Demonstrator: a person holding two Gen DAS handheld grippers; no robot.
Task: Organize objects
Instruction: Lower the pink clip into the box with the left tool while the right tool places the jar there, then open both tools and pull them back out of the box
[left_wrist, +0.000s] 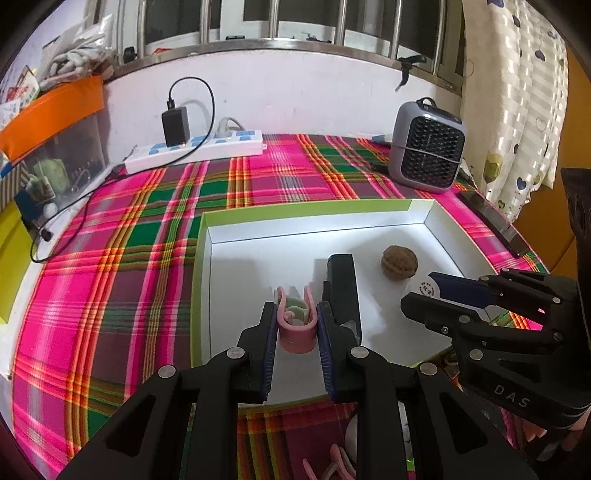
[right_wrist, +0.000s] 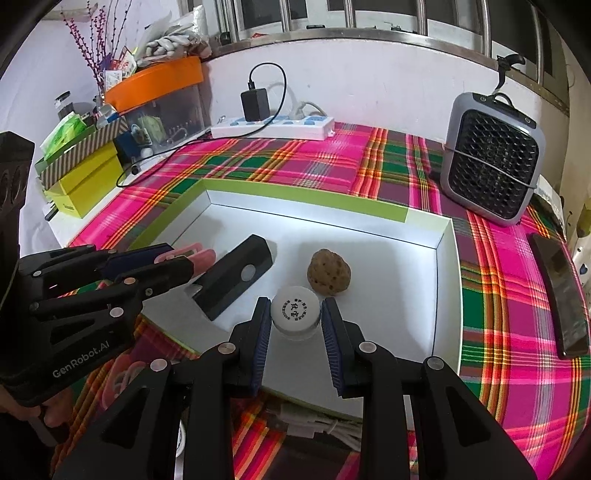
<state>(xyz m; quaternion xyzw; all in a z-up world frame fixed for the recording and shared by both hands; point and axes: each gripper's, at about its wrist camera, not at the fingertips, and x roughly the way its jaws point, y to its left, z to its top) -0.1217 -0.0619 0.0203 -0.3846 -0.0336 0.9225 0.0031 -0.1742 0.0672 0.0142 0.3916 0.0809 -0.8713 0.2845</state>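
A white box with a green rim (left_wrist: 306, 212) (right_wrist: 295, 206) lies on the plaid cloth. Inside it are a walnut (left_wrist: 399, 263) (right_wrist: 328, 272) and a black rectangular device (left_wrist: 341, 291) (right_wrist: 236, 282). My left gripper (left_wrist: 295, 314) (right_wrist: 177, 264) is shut on a pink clip (left_wrist: 295, 319) (right_wrist: 188, 254) over the box floor. My right gripper (right_wrist: 295, 314) (left_wrist: 424, 291) holds a small white-lidded jar (right_wrist: 295, 314) (left_wrist: 427, 288) between its pads, low over the box floor near the front edge.
A grey mini fan (left_wrist: 426, 147) (right_wrist: 493, 160) stands at the back right, a power strip with a charger (left_wrist: 195, 147) (right_wrist: 273, 125) at the back. A dark phone (right_wrist: 559, 299) lies right of the box. Yellow boxes (right_wrist: 86, 184) sit left. More pink clips (left_wrist: 334, 465) (right_wrist: 122, 373) lie in front.
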